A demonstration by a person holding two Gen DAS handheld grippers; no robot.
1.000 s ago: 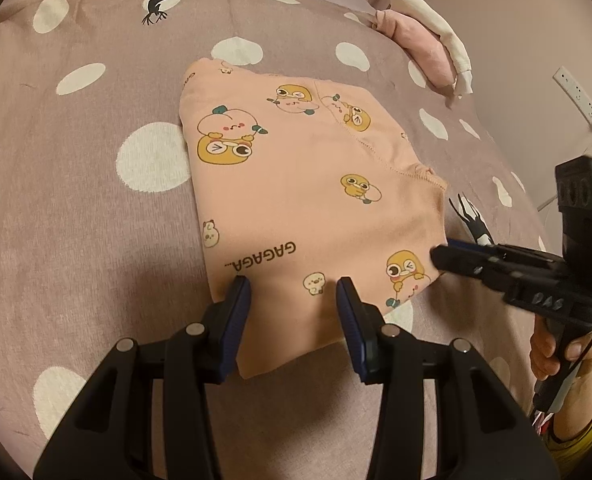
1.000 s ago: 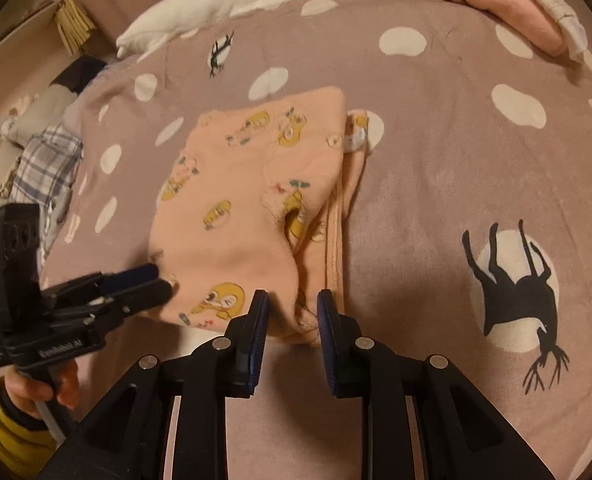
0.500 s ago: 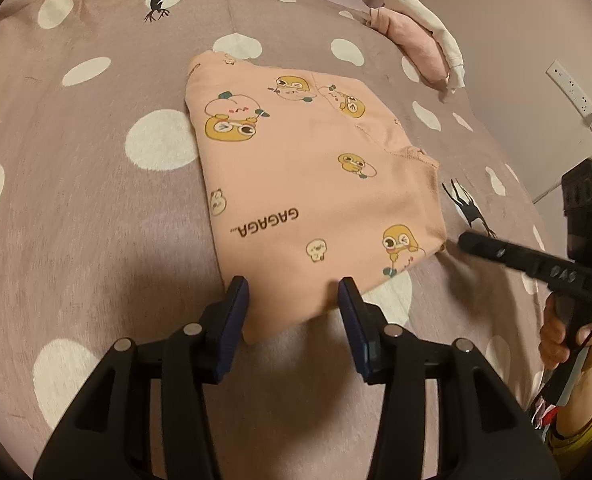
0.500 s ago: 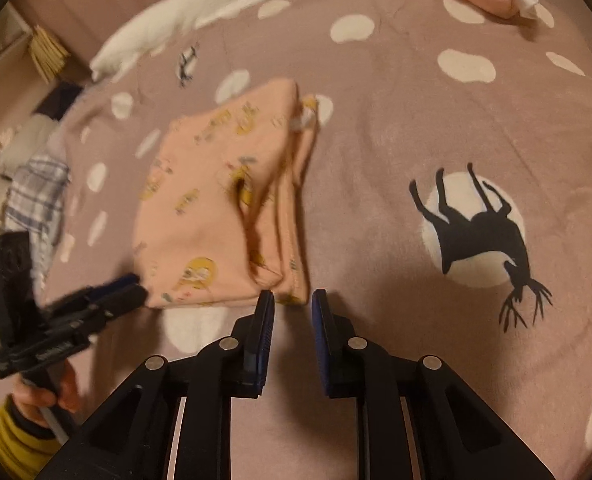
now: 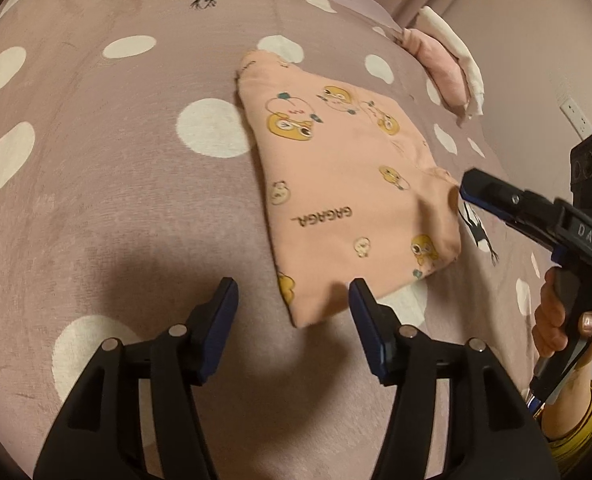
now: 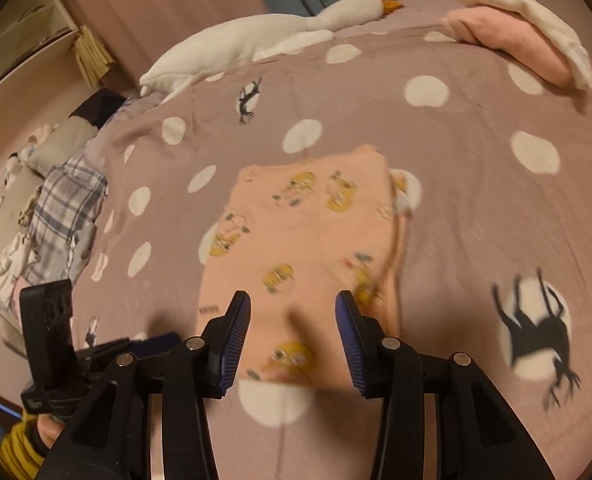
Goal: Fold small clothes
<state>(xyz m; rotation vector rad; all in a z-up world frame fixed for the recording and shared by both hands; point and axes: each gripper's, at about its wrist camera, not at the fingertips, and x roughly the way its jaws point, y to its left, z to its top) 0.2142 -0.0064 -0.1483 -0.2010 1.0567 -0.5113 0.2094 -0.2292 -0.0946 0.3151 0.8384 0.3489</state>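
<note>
On a mauve polka-dot bedspread (image 5: 95,200) lies a peach cartoon-print garment (image 5: 348,200), folded into a flat rectangle. Left gripper (image 5: 293,300) and right gripper (image 6: 291,320) hover at its near edge, jaws just opened, parted and holding nothing. Judged risk: a careless pass could snag the loose layered edge and undo the fold.

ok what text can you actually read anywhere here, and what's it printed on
"GAGAGA" with trailing dots, upside down in the left wrist view: on the folded peach garment.
"DAS": on a small label on the right gripper.
A small print on the garment in the right wrist view is too blurred to read.
</note>
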